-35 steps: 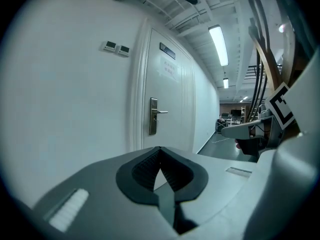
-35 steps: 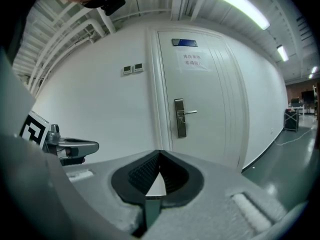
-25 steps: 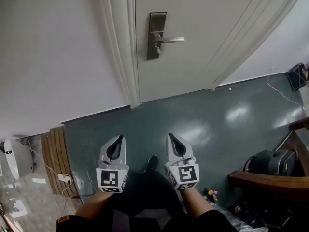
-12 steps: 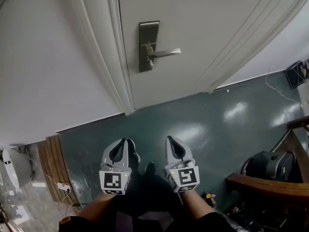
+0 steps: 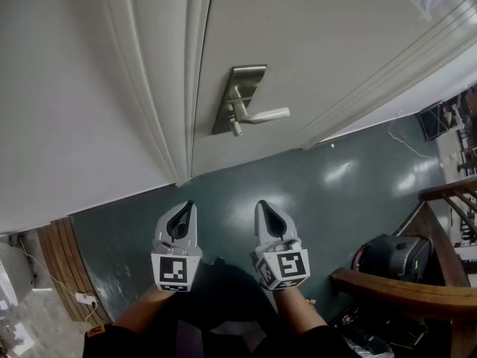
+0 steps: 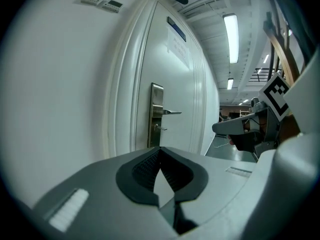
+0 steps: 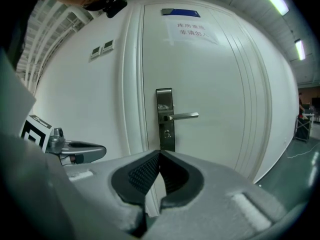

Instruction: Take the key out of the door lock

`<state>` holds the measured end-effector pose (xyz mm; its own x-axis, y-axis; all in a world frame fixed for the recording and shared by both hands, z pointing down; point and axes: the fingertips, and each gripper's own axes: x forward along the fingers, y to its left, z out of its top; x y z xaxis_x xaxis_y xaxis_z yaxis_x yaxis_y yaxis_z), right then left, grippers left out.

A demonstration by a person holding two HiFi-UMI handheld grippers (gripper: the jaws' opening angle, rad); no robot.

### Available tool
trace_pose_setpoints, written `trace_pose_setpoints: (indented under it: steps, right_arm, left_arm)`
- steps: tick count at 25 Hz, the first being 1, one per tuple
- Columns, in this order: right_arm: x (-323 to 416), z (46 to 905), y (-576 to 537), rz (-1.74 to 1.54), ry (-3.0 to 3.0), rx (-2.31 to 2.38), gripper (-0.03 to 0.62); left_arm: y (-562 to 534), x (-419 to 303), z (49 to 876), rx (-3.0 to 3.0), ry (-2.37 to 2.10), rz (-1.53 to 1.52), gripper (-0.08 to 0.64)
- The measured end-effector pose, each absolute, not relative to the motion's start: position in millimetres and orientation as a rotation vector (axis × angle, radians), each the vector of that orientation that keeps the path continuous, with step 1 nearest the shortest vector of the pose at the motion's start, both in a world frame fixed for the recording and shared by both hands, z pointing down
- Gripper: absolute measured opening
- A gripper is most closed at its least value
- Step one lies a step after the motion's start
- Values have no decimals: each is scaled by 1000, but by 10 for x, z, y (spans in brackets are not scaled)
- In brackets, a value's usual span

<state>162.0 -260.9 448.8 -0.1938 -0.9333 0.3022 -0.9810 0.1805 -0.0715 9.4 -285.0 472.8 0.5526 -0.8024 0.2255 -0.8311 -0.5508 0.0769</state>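
The white door carries a metal lock plate (image 5: 238, 99) with a lever handle (image 5: 262, 115). Below the lever a small key (image 5: 236, 129) sticks out of the plate; it also shows as a small stub, the key (image 7: 166, 132), under the lever in the right gripper view. My left gripper (image 5: 183, 206) and right gripper (image 5: 263, 204) hang side by side over the green floor, well short of the door. Both are shut with nothing between their jaws. In the left gripper view the lock plate (image 6: 156, 115) stands ahead beyond my left gripper (image 6: 159, 150).
A white wall and door frame (image 5: 190, 88) lie left of the door. A wooden chair arm (image 5: 402, 289) and a black bag (image 5: 387, 256) sit at the right. Wooden slats (image 5: 63, 274) and a cable with a plug strip (image 5: 82, 298) lie at the lower left. A paper notice (image 7: 192, 31) hangs on the door.
The door lock has come nearer and lower in the head view. Both grippers stay shut and side by side, shifted slightly up toward the door.
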Motion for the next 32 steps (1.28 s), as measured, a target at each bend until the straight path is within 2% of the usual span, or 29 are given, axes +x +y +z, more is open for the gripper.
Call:
trace_pose_setpoints:
  steps: [17,19,25,32]
  right_arm:
    - [1387,4442,-3653,538,-2377,1762,-4]
    - [1394,4481,-3786,579,-2419,1730,43]
    - [1540,4621,-4151,797,-2514,1648,62]
    - [1512,4894,-4421,1248,-2599,1434,95]
  left_arm:
    - [-3544,-377,4635,2560,-1535,196,17]
    - [-3588,-405,4662,2533,-1581,209,17]
    - [-3665,-296,4668,2459,-1674,256,17]
    - [-3746,-165,4691,2362,-1753,319,26]
